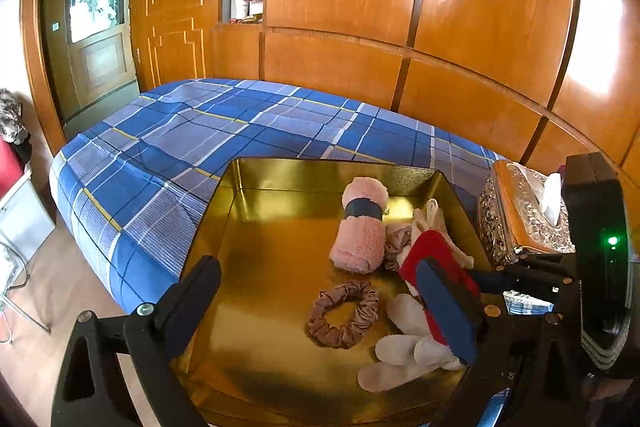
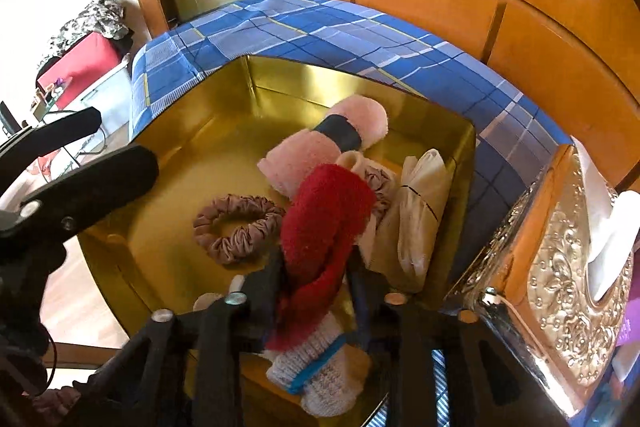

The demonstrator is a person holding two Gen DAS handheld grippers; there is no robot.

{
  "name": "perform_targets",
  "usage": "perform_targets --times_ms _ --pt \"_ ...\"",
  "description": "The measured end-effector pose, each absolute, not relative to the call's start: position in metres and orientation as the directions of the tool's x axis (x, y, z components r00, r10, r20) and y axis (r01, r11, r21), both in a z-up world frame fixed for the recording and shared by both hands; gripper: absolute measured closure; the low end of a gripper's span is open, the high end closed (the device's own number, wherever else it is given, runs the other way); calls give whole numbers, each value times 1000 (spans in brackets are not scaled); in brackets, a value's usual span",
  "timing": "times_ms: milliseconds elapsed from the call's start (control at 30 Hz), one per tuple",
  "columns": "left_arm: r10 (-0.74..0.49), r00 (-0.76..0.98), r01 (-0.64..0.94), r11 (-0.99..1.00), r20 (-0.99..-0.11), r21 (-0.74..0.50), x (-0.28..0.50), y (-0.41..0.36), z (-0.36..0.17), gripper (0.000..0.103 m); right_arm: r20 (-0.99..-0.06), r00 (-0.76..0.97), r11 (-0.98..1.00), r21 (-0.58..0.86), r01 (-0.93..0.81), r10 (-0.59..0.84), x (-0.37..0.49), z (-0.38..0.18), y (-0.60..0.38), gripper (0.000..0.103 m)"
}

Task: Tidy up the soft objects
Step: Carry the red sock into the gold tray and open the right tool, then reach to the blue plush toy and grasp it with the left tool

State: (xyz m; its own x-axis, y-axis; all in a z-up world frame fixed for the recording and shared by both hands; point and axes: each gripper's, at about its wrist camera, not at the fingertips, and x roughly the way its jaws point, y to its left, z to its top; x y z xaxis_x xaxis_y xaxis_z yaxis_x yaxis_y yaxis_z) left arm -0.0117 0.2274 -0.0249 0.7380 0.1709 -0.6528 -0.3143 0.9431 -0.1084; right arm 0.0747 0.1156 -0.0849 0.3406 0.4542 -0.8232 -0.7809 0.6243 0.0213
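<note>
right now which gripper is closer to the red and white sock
Right. The right gripper has the red and white sock between its fingers; the left gripper hovers apart.

Bed (image 1: 208,131) carries everything: blue plaid sheet with white and yellow lines, pushed up against the wood-panel wall. Gold tray (image 1: 280,235) sits directly on the sheet at the near end. Embossed silver tissue box (image 1: 516,223) sits just beside the tray's right wall, white tissue sticking out the top. Rest of the sheet, out toward the door, is flat with a few light wrinkles.
</note>
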Motion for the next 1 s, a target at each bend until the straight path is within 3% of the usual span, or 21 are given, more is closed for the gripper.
perform_targets --times_ms 267,700,1000 --pt "144 739 -309 940 -658 -142 -11 229 -27 4 -753 369 656 108 -747 545 70 -53 86 55" --pt "101 755 -241 962 -648 -131 -10 215 -23 4 -669 471 727 152 -670 575 52 -20 1 55" --pt "21 772 -122 986 -635 -116 -13 183 -16 4 -622 607 840 166 -516 495 60 0 -89 55"
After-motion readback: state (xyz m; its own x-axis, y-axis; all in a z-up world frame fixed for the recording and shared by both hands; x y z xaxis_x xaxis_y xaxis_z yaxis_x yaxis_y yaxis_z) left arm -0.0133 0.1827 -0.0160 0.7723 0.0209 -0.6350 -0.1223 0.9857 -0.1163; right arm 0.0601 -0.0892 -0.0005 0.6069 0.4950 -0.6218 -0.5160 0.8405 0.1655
